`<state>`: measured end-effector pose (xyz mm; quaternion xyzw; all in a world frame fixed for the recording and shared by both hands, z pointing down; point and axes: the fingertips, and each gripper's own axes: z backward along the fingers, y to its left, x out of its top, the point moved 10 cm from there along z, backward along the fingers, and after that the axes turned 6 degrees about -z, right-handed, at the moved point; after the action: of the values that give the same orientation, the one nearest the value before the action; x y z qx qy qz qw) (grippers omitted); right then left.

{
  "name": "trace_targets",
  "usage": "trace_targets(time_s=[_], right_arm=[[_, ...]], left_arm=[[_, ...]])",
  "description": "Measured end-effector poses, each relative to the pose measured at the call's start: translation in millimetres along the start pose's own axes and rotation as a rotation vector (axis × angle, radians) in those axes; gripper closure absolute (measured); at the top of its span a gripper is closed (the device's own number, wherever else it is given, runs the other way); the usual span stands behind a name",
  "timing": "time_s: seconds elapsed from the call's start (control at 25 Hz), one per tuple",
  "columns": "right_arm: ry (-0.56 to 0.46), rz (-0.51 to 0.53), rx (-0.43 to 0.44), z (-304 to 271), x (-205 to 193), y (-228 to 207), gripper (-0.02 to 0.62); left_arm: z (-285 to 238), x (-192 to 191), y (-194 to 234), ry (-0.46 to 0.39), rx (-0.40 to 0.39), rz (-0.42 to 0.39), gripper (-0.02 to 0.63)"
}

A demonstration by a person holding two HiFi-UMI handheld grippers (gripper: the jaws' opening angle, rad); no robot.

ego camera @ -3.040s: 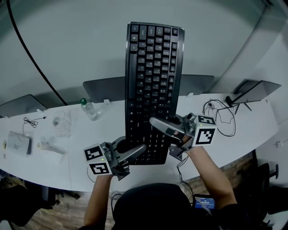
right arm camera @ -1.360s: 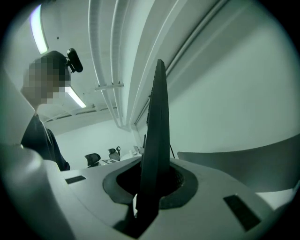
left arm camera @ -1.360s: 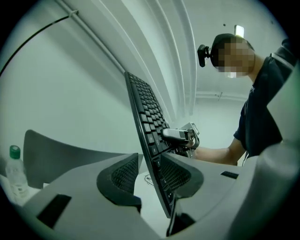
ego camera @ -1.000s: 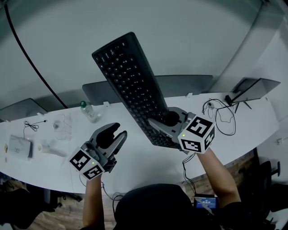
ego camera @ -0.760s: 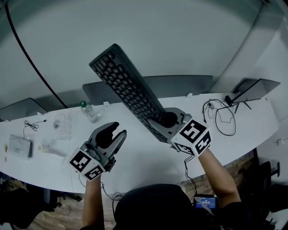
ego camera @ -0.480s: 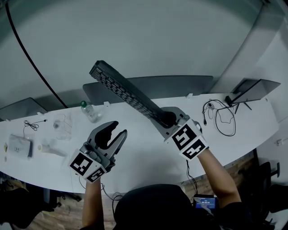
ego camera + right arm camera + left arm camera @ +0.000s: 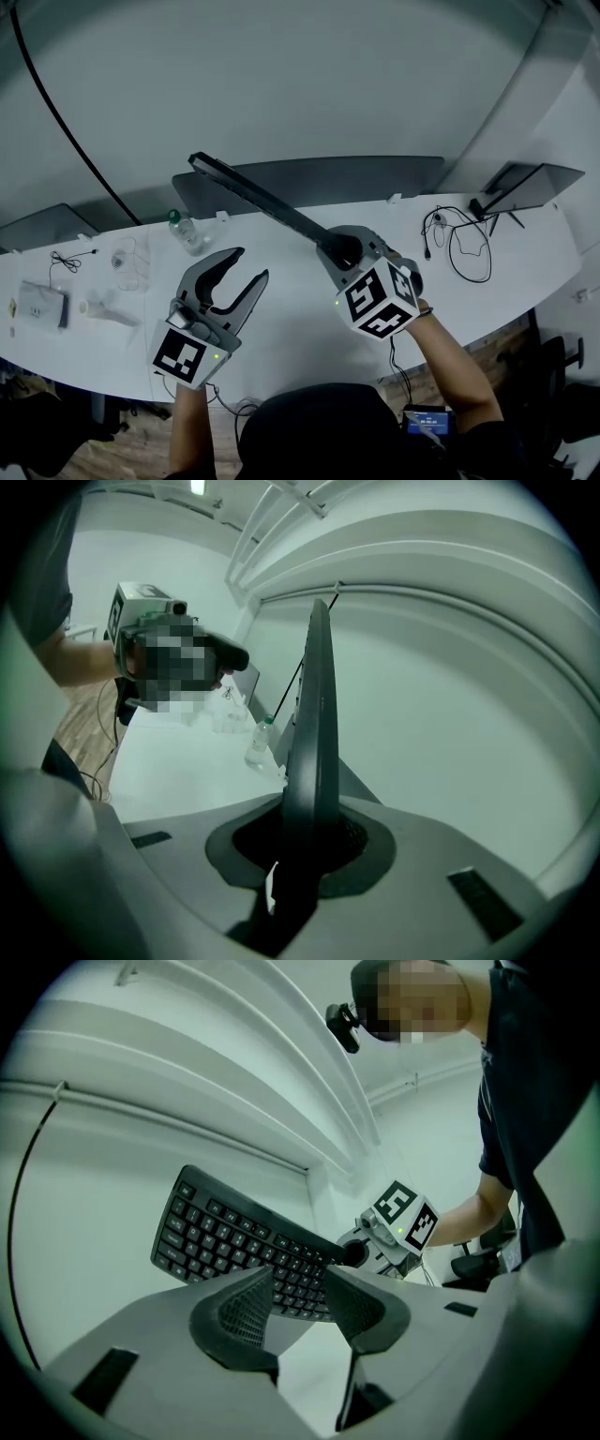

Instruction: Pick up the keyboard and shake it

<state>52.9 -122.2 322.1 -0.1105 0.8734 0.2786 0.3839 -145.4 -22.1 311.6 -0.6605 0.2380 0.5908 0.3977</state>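
So the keyboard (image 7: 262,201) is off the desk (image 7: 300,323) and up in the air, hanging from one short end only. The right claw (image 7: 342,249) is pinched tight on that end, and from there the board runs out toward 10 o'clock in the head view. It's rolled onto its long edge, so from above you only get a thin dark strip. The right gripper view shows the same thing: a narrow blade standing straight up toward 12 o'clock out of the closed pads.

My guess at why it's held like that: grabbing one end leaves the whole length free to whip around, which is what you want for a shake. Being on edge means loose crumbs can fall out of the keys (if there are any). The downside is a lot of leverage on a small pinch, so it could twist or slip if the shake gets too enthusiastic.

The left claw (image 7: 246,265) sits at about 8 o'clock from the right one, over the desk and well apart from the board. Its jaws have just been opening and they're spread with nothing between them. In its own view the key face only shows behind the pads. It looks parked out of the swing path, though close enough to catch the board.

There's a small bottle (image 7: 187,231) at 10 o'clock on the desk, under the far end of the keyboard, so I'd watch that.
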Motion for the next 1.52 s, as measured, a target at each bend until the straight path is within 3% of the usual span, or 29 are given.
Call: trace_targets(time_s=[0.08, 0.24, 0.44, 0.6, 0.84, 1.12, 1.52], right_arm=[[0.021, 0.038, -0.004, -2.1, -2.1, 0.8, 0.515], [0.071, 0.115, -0.025, -6.2, -5.5, 4.9, 0.515], [0.139, 0.148, -0.047, -10.7, -10.3, 7.3, 0.515], [0.18, 0.198, -0.073, -14.7, -13.8, 9.3, 0.515], [0.257, 0.358, -0.118, -18.1, -18.7, 17.7, 0.515], [0.283, 0.452, -0.133, -22.3, -17.5, 31.9, 0.515], [0.299, 0.603, -0.141, -27.7, -16.8, 54.6, 0.515]], left_arm=[[-1.9, 2.7, -2.8, 0.024, 0.008, -0.072, 0.427], [-4.9, 8.0, -7.8, 0.111, 0.0, -0.291, 0.405], [-8.8, 7.6, -16.5, 0.191, 0.051, -0.42, 0.368], [-16.7, 7.0, -21.4, 0.284, 0.062, -0.569, 0.354], [-28.1, 2.7, -26.6, 0.353, 0.043, -0.697, 0.345], [-39.0, -11.2, -35.2, 0.468, 0.006, -0.868, 0.327], [-52.6, -36.9, -41.5, 0.609, -0.038, -1.029, 0.314]])
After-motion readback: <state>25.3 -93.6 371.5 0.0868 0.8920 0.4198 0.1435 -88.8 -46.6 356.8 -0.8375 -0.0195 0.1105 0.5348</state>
